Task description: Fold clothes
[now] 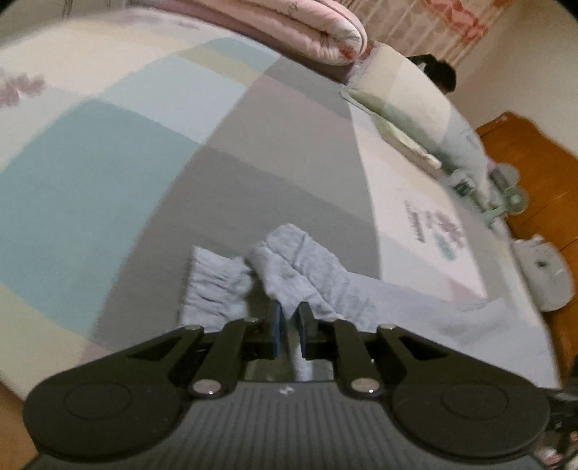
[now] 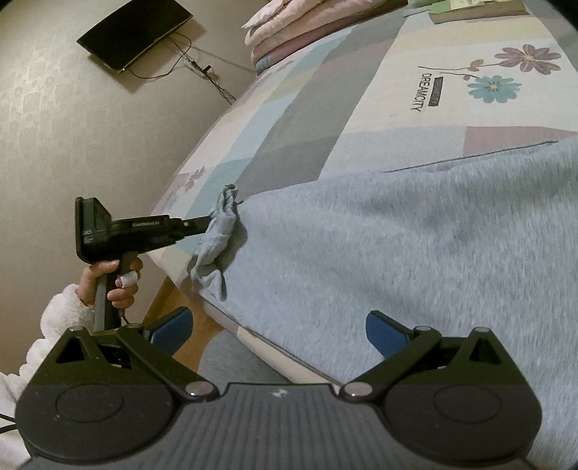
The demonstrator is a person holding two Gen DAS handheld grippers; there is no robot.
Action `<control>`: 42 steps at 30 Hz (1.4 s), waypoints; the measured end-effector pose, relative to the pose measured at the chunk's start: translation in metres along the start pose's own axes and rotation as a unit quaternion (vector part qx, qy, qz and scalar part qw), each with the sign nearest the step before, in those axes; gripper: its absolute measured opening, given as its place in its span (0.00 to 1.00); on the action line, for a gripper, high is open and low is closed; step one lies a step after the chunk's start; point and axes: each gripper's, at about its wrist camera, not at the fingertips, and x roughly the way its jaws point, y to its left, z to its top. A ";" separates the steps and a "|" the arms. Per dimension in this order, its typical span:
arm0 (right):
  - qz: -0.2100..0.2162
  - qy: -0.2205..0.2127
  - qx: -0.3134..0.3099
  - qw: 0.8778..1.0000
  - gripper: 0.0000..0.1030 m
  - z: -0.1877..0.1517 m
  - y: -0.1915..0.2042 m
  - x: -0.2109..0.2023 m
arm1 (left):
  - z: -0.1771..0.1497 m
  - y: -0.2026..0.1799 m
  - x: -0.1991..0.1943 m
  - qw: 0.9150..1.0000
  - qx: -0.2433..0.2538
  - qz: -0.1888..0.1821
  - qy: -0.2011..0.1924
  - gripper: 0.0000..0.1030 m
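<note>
A light blue fleece garment [image 2: 397, 253] lies spread on the bed [image 2: 325, 119], reaching the near edge. In the left wrist view its sleeve [image 1: 300, 267] is bunched and lifted, and the ribbed cuff [image 1: 213, 285] hangs to the left. My left gripper [image 1: 289, 314] is shut on a fold of that sleeve, with cloth showing between the blue pads. From the right wrist view the left gripper [image 2: 208, 221] holds the sleeve end [image 2: 218, 235] raised at the bed's left corner. My right gripper [image 2: 278, 332] is open above the near bed edge, with nothing between its pads.
The bed carries a patchwork sheet [image 1: 108, 162], a folded pink quilt [image 1: 307, 32] at the far end and a pillow [image 1: 408, 94]. A wooden headboard [image 1: 534, 173], a small fan [image 1: 509, 195] and a white device [image 1: 542, 271] stand at the right. A dark screen [image 2: 133, 34] with cables hangs on the wall.
</note>
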 end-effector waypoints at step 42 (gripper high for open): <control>-0.017 0.017 -0.005 1.000 1.00 0.003 0.003 0.014 | -0.089 -0.028 -0.068 0.984 0.007 0.147 -0.101 0.65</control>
